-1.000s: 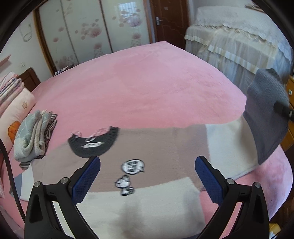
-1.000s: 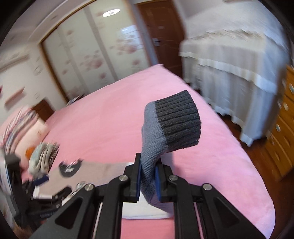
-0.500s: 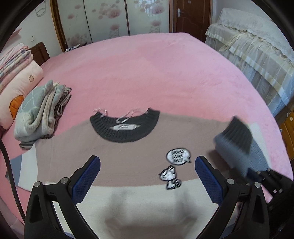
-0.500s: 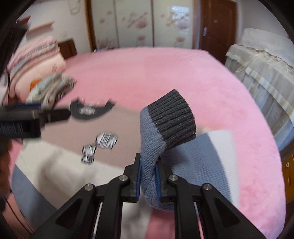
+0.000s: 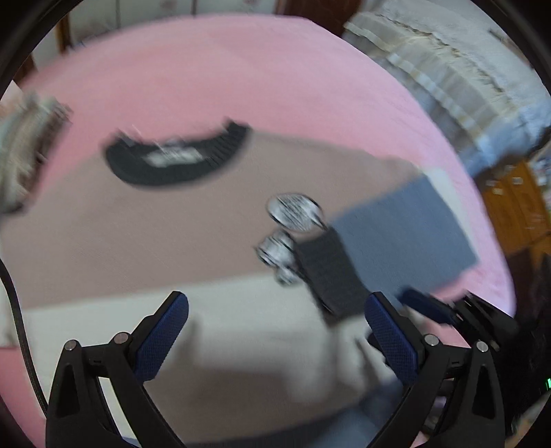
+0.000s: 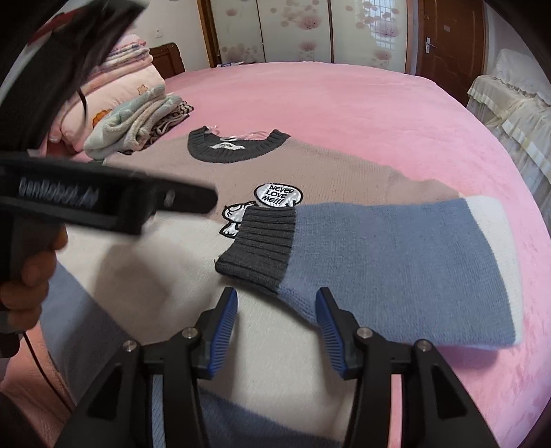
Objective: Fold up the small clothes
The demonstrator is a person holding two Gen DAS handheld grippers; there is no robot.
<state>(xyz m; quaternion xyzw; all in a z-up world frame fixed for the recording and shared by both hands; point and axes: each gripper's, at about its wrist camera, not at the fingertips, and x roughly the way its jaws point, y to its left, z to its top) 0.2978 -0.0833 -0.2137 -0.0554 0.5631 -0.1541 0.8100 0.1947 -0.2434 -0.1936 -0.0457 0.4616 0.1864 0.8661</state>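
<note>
A small knit sweater [image 6: 330,172] in taupe, cream and blue lies flat on the pink bed, with a dark ribbed collar [image 6: 237,148] and a cartoon patch [image 6: 275,196]. Its right sleeve [image 6: 389,255] is folded inward across the chest, with the dark cuff [image 6: 261,248] beside the patch. My right gripper [image 6: 277,310] is open and empty, just in front of the sleeve. My left gripper [image 5: 275,331] is open and empty above the cream lower part [image 5: 241,317]; this view is blurred. The folded sleeve [image 5: 399,234] shows there too.
A pile of folded clothes [image 6: 137,120] and stacked pillows [image 6: 131,75] lie at the far left of the pink bed [image 6: 344,96]. A second bed with a white cover [image 6: 509,107] and a wooden dresser [image 5: 509,203] stand to the right. Wardrobe doors [image 6: 296,27] are behind.
My right gripper carried the raised sleeve inward, laid it across the chest and opened, letting it go. My left gripper stayed open and its view shifted over the sweater.
</note>
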